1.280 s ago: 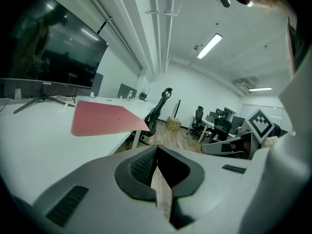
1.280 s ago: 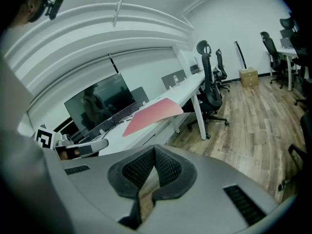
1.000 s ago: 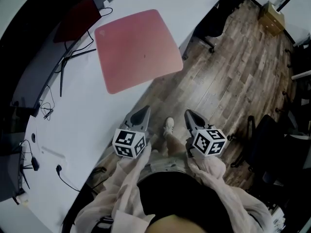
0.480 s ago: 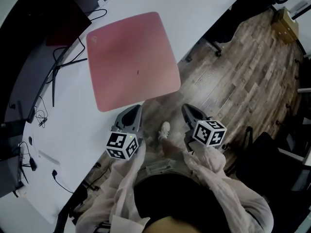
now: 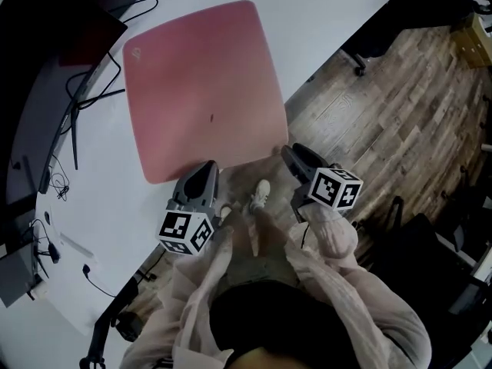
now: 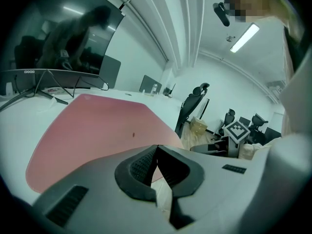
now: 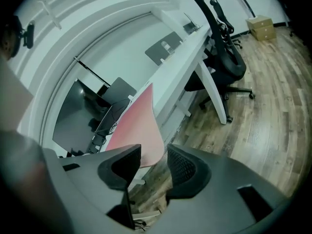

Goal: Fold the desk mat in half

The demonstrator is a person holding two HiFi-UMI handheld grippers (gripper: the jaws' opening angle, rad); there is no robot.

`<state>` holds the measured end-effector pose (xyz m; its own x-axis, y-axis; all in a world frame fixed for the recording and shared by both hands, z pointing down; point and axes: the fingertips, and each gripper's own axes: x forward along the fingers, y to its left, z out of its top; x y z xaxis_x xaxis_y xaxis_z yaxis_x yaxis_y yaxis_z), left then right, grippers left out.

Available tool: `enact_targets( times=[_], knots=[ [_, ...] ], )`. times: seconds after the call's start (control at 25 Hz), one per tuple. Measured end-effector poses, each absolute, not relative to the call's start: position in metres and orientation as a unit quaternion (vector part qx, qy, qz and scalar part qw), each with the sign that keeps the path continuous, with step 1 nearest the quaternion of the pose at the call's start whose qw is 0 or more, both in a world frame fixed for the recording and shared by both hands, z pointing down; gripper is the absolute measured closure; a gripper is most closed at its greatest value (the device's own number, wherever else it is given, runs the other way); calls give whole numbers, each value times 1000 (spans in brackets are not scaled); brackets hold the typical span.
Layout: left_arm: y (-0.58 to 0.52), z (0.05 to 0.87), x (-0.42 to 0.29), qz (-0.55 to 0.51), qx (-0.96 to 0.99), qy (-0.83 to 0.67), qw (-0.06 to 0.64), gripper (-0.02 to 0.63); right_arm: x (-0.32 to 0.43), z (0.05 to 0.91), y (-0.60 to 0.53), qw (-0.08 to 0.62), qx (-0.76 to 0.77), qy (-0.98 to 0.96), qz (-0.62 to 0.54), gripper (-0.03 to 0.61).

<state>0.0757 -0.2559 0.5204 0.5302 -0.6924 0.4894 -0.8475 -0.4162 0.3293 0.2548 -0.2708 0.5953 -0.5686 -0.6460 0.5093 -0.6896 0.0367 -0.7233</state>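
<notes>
The pink desk mat (image 5: 204, 87) lies flat on the white desk (image 5: 115, 206), its near right corner at the desk's edge. My left gripper (image 5: 206, 169) hovers just short of the mat's near edge with its jaws shut and nothing held; in the left gripper view the mat (image 6: 92, 130) spreads out beyond the left gripper (image 6: 156, 149). My right gripper (image 5: 290, 155) hangs over the floor beside the mat's near right corner. Its jaws are opening, and in the right gripper view the mat (image 7: 139, 123) shows beyond the right gripper (image 7: 153, 156), not between the pads.
Black cables (image 5: 77, 106) and a dark monitor (image 5: 46, 21) sit left of the mat. The wooden floor (image 5: 384, 98) runs along the desk's right edge. An office chair (image 7: 222, 43) and a cardboard box (image 7: 261, 23) stand farther off. The person's shoe (image 5: 262, 192) is between the grippers.
Both grippers have moved forward to the mat's near edge, and the mat now fills more of the head view.
</notes>
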Motion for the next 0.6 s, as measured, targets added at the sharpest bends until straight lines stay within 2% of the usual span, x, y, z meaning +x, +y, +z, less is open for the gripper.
enact_targets(
  times=[0.16, 0.28, 0.32, 0.44, 0.6],
  knots=[
    [-268, 529, 70, 143, 820, -475, 285, 586, 249, 618, -283, 7, 437, -706, 557, 327],
    [-268, 536, 65, 146, 815, -478, 294, 586, 239, 625, -288, -28, 412, -695, 589, 319],
    [-267, 538, 64, 147, 814, -477, 296, 586, 237, 625, -290, -40, 405, -693, 595, 322],
    [-268, 541, 61, 148, 817, -472, 295, 586, 234, 621, -294, -64, 409, -692, 591, 388],
    [-263, 540, 54, 145, 824, -460, 295, 586, 242, 610, -291, -66, 454, -687, 564, 430]
  ],
)
